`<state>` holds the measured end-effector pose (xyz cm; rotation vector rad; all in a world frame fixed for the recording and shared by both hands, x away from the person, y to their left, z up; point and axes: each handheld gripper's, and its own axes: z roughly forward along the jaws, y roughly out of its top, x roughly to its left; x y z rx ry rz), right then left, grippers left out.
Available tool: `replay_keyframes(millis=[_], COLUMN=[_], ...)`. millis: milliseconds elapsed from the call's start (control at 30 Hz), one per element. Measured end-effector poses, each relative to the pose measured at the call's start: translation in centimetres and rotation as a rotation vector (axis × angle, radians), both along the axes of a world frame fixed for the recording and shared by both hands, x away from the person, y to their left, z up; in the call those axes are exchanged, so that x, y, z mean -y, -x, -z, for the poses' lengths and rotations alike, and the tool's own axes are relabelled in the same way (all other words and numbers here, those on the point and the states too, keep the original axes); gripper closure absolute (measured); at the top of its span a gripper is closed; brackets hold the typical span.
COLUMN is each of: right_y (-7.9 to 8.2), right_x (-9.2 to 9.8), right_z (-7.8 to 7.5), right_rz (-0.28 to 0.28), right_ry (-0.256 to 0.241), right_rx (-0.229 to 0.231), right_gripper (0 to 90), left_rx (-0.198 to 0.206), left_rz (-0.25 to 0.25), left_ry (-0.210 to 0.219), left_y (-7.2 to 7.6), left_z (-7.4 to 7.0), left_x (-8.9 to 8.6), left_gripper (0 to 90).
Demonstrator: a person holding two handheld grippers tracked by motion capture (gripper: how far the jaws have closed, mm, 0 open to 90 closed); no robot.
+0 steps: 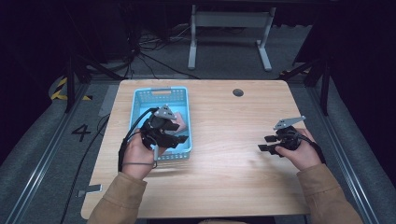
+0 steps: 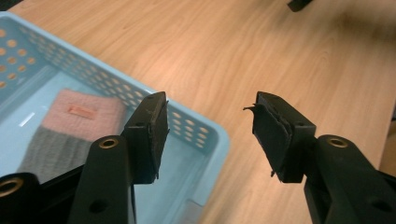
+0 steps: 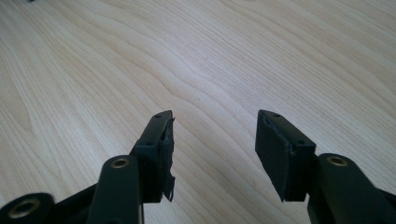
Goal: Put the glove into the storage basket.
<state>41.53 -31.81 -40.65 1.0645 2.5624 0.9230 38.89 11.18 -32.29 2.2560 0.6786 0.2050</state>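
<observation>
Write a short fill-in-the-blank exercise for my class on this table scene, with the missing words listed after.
1. The folded cloth lies inside the blue ____.
2. The left claw is open and holds ____.
3. The cloth's pink part adjoins a ____ part.
4. The right claw hovers over the bare wooden ____.

Missing words: basket; nothing; grey; table

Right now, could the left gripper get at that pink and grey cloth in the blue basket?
Probably yes. The left gripper is open over the basket's near right corner, and the cloth lies uncovered on the basket floor with nothing on top. It would only need to clear the rim and dip down.
</observation>
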Motion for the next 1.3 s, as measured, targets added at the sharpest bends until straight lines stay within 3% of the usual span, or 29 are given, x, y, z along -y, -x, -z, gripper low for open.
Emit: replay_keyframes(millis=[233,367,433,600,733,800,900,1033,1233,1300], right_y=[0.6,0.8,0.8,0.8,0.8,0.8,0.8,0.8,0.7,0.6], right_x=[0.1,0.2,0.2,0.2,0.3,0.3,0.3,0.3,0.2,0.2], right_z=[0.4,0.8,0.9,1.2,1.4,1.4,1.6,1.6,2.0,2.2], right_rz=[-0.010,-0.018,-0.021,-0.023,-0.019,-0.019,-0.020,-0.019,-0.018,-0.020], right_ry=[-0.008,-0.006,-0.006,-0.002,-0.002,-0.003,0.002,0.005,0.008,0.014], right_rx=[-0.012,-0.017,-0.019,-0.024,-0.024,-0.027,-0.025,-0.023,-0.029,-0.031], right_gripper=[47.9,47.3,47.2,46.7,46.7,46.6,46.4,46.1,45.4,45.4], left_rx=[-0.012,0.012,0.004,-0.042,-0.036,-0.038,-0.057,-0.058,-0.053,-0.071], left_rz=[0.065,0.080,0.088,0.110,0.108,0.111,0.142,0.121,0.085,0.077], left_ry=[0.008,0.026,0.028,0.033,0.041,0.038,0.035,0.002,-0.008,-0.020], left_y=[2.0,3.0,3.1,3.6,4.1,4.3,4.8,4.8,4.5,4.3], left_z=[1.3,2.6,3.0,6.0,8.4,8.7,10.8,12.1,13.2,13.5], left_x=[0.9,1.1,1.2,1.4,1.9,2.1,2.8,3.1,3.1,3.2], left_gripper=[43.9,43.0,42.3,42.5,43.8,43.7,43.5,43.4,39.6,38.9])
